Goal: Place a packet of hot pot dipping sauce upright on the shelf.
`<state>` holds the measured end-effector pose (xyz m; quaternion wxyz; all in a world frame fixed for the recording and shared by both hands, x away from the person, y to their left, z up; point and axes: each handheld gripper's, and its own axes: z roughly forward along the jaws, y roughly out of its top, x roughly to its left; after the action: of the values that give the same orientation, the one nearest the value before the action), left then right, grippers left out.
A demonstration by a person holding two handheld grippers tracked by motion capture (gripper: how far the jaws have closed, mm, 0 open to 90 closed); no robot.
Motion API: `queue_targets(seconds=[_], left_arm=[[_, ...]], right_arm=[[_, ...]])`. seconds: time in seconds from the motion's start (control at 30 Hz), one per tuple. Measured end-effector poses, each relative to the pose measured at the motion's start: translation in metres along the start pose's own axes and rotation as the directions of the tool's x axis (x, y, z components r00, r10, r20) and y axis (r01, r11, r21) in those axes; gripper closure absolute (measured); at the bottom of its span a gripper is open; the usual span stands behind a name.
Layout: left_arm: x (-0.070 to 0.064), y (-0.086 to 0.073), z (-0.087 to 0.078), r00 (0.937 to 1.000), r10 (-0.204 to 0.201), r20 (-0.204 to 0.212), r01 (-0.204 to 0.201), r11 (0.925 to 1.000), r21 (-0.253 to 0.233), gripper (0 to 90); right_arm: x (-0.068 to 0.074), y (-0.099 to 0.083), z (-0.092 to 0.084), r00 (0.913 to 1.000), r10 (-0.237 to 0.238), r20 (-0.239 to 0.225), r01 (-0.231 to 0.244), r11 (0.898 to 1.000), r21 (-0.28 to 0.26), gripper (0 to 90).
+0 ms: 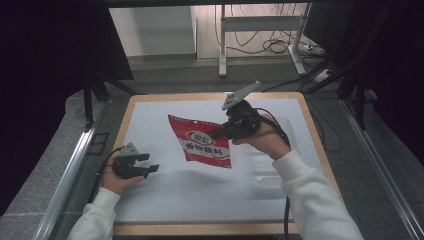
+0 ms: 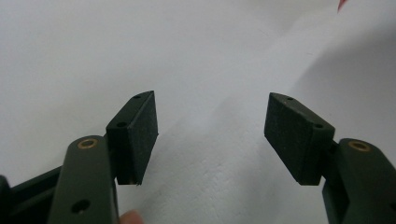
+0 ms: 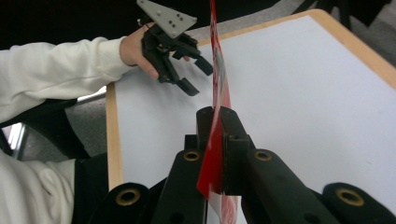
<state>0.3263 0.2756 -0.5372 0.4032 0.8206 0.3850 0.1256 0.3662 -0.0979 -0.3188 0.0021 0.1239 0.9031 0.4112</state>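
At the near left of the table point(image 1: 150, 102), the left gripper point(image 1: 151, 163) is sitting low over the white surface, held in the person's left hand point(image 1: 116, 181), whose white sleeve point(image 1: 97, 215) is coming in from the near edge. Its jaws are standing wide apart with nothing between them; in the left gripper view the two black pads point(image 2: 140, 135) are facing each other across bare white tabletop, and a small red corner of the bag is peeking in at the far right. The right gripper view is also showing this gripper point(image 3: 196, 74) at the far left of the table, open and clear of the bag.

Towards the middle, a red snack bag point(image 1: 201, 142) with a white round label and printed characters is hanging above the table, lifted off the surface and tilted, its shadow falling on the white top beneath. It is lying between the two grippers, well apart from the left one.

To the right, the right gripper point(image 1: 216, 134) is pinching the bag's right edge, its jaws pressed together on the thin foil. In the right gripper view the bag point(image 3: 215, 140) is running edge-on up between the two closed black pads. The person's right hand point(image 1: 265, 137) is holding this gripper raised above the table, the grey three-cornered plate point(image 1: 241, 94) pointing to the far side.
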Motion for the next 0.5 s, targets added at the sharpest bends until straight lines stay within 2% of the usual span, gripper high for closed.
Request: queue_targets(seconds=[0.03, 0.1, 0.17, 0.5], left_arm=[[0.0, 0.0, 0.0, 1.0, -0.002, 0.0, 0.002, 1.0, 0.0, 34.7], [0.0, 0.0, 0.001, 1.0, 0.0, 0.0, 0.0, 1.0, 0.004, 34.6], [0.0, 0.0, 0.002, 1.0, 0.001, -0.001, -0.001, 1.0, 0.006, 34.6], [-0.001, 0.0, 0.003, 1.0, -0.001, 0.0, 0.001, 0.9999, 0.012, 34.9]], right_arm=[[-0.003, -0.002, -0.009, 0.9998, 0.0, 0.019, 0.0, 1.0, -0.003, 88.6], [-0.004, -0.003, -0.014, 0.9996, 0.002, 0.028, -0.002, 1.0, -0.004, 88.6], [-0.007, -0.006, -0.026, 0.9986, 0.013, 0.051, -0.013, 1.0, -0.001, 88.7], [-0.019, -0.015, -0.057, 0.9936, 0.03, 0.109, -0.029, 1.0, -0.005, 88.7]])
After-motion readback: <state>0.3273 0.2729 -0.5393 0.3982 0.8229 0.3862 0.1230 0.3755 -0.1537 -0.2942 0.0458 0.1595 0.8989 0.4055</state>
